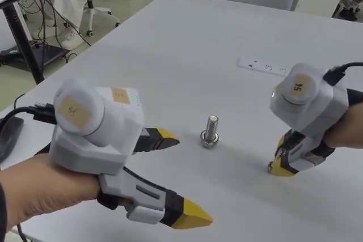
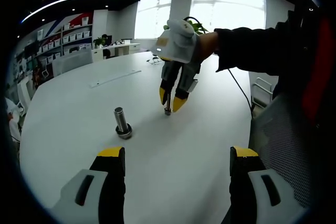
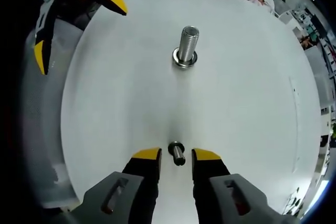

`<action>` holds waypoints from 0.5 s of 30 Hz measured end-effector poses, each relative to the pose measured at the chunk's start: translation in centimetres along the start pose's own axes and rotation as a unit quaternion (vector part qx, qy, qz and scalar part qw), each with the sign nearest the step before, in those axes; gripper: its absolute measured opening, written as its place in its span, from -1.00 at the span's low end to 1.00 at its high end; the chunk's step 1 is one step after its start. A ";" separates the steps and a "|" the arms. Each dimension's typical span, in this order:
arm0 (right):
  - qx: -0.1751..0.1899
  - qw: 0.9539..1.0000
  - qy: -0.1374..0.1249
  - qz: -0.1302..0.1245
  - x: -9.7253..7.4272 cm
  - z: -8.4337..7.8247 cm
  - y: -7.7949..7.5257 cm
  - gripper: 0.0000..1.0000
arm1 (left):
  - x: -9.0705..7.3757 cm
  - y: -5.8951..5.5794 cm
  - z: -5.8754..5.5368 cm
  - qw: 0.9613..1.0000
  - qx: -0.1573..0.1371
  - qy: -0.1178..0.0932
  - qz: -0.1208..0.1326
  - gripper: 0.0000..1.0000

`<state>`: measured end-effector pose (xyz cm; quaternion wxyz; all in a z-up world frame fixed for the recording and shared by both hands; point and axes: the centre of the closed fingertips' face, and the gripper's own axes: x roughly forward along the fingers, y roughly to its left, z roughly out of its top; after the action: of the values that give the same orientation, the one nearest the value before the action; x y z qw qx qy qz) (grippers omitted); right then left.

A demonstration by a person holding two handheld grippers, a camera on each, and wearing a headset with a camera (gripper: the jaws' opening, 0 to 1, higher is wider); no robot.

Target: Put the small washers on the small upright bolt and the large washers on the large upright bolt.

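Holding nothing in the left tongs [image 2: 177, 153], spread wide. Straddling the small bolt [image 3: 177, 151] with the right tongs [image 3: 176, 155], narrowly parted, not clearly touching it. Standing mid-worktop [image 1: 187, 55]: the large bolt [image 3: 188, 40], washers [image 3: 185, 61] ringed at its base. Likely light, stiff, slippery steel; best pinched across the rim

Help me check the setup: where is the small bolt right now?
In the right gripper view the small bolt sits on the white table between the open yellow tips of the right tool, with the large bolt farther ahead.
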<state>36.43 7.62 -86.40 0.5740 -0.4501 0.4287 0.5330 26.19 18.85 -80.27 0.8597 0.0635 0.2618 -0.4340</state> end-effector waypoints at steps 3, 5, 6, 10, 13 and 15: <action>0.010 1.000 -0.016 0.004 -0.1 0.1 0.3 -0.35 | 0.0 0.0 0.0 1.000 0.000 0.000 -0.001 0.63; 0.012 1.000 -0.018 0.003 -0.2 -0.1 0.4 -0.32 | 0.0 0.0 0.0 1.000 0.000 0.001 -0.001 0.63; 0.013 1.000 -0.021 0.000 -0.3 -0.1 0.4 -0.29 | 0.0 0.0 0.0 1.000 0.000 0.001 -0.001 0.63; 0.023 0.999 -0.037 -0.003 -0.4 -0.3 0.6 -0.18 | 0.0 0.0 -0.1 1.000 -0.001 0.001 -0.001 0.63; 0.032 0.998 -0.052 -0.004 -0.6 -0.4 0.9 -0.09 | 0.1 0.0 -0.1 1.000 -0.001 0.002 -0.001 0.63; 0.037 0.997 -0.065 -0.006 -0.7 -0.3 1.0 -0.02 | 0.1 0.0 -0.2 1.000 -0.002 0.003 -0.001 0.63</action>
<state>35.38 7.17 -85.81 0.6199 -0.3952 0.4077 0.5415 26.13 18.83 -80.44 0.8584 0.0630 0.2653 -0.4346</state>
